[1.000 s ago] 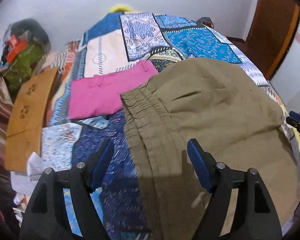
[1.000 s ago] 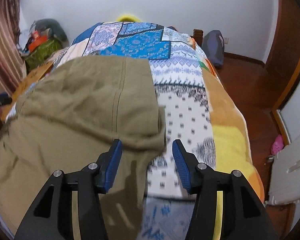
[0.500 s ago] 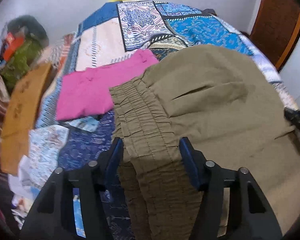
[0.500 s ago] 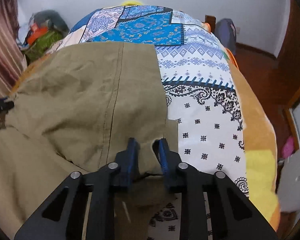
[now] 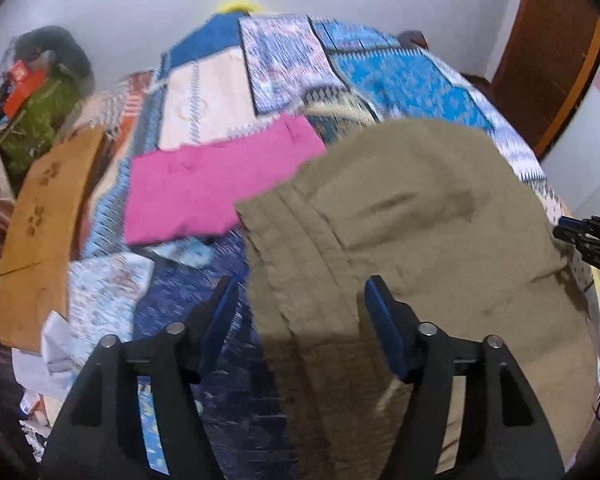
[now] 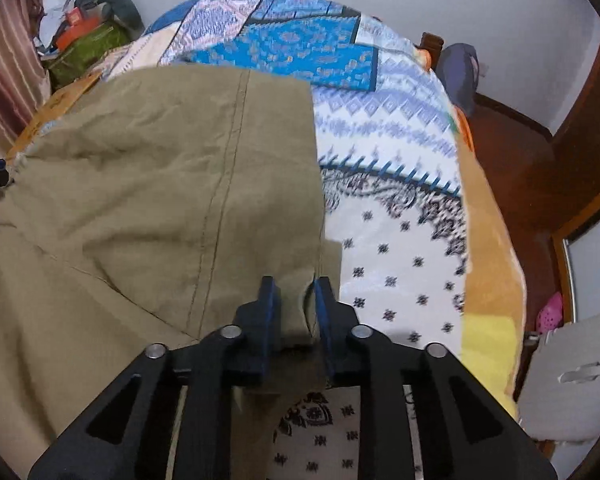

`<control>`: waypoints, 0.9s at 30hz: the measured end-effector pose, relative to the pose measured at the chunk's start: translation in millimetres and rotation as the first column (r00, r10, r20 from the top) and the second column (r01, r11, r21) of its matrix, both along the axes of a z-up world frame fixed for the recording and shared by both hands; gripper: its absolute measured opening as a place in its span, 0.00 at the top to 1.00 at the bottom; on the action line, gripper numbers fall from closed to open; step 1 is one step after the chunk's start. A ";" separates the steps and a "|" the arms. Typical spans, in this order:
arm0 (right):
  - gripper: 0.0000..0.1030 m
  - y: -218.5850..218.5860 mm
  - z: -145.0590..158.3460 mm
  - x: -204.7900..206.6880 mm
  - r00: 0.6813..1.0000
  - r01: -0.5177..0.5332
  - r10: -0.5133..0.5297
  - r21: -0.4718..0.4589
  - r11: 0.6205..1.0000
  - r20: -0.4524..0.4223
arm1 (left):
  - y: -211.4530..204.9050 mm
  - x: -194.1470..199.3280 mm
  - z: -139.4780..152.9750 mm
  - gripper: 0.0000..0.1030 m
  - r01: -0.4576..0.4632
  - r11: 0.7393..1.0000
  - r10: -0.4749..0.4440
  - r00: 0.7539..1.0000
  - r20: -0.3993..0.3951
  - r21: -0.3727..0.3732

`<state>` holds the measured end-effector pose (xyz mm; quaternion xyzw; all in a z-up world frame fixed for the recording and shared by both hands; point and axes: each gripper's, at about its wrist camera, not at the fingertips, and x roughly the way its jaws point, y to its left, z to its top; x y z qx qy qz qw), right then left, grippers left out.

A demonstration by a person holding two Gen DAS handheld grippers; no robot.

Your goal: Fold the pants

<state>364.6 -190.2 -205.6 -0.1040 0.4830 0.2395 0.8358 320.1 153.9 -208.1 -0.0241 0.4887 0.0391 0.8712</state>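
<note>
Olive-khaki woven cotton pants [image 5: 420, 216] lie spread over a patchwork quilt of blue, cream and white printed squares [image 6: 400, 208] on the bed, directly ahead of and under both hand-held tools. One pair only; the cloth is matte and softly creased, with a gathered, ribbed elastic waistband running between the fingers of the left gripper [image 5: 300, 312], and a straight stitched seam running up the leg ahead of the right gripper [image 6: 296, 300]. The left gripper's jaws have just been opening and stand spread, the waistband between the two blue pads without either pressing it. The right gripper's jaws have also just eased apart a little, yet the narrow gap is packed with a bunched corner of the leg hem, which the pads pinch. Only the left view shows one flat, folded magenta garment [image 5: 216, 184], beyond the left gripper and to its left, just beside the waistband, and a curved tan wooden board [image 5: 40, 232] at the bed's far left edge. Only the right view shows the reddish wooden floor [image 6: 516, 152] and the quilt's orange and yellow border to the right of the right gripper.
</note>
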 end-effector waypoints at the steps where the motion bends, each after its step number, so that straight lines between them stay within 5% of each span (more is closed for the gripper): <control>1: 0.66 -0.7 7.2 0.4 1.000 0.001 -0.002 0.022 1.000 0.016 | 3.8 1.8 4.0 0.29 -0.011 1.000 0.011 1.000 0.013 -0.001; 4: 0.46 3.7 28.1 7.5 0.996 -0.002 -0.004 0.074 0.997 0.084 | 17.7 14.9 9.6 0.26 -0.056 0.998 0.056 0.998 0.031 0.004; 13: 0.45 43.2 29.8 74.3 0.993 -0.013 0.002 0.097 0.995 0.116 | 43.3 70.4 -21.7 0.26 -0.087 0.992 0.082 0.995 -0.058 -0.090; 27: 0.47 75.5 -26.3 158.8 0.999 -0.001 0.009 0.191 0.982 -0.042 | 52.4 102.6 -65.4 0.25 -0.078 0.973 0.052 0.991 -0.123 -0.217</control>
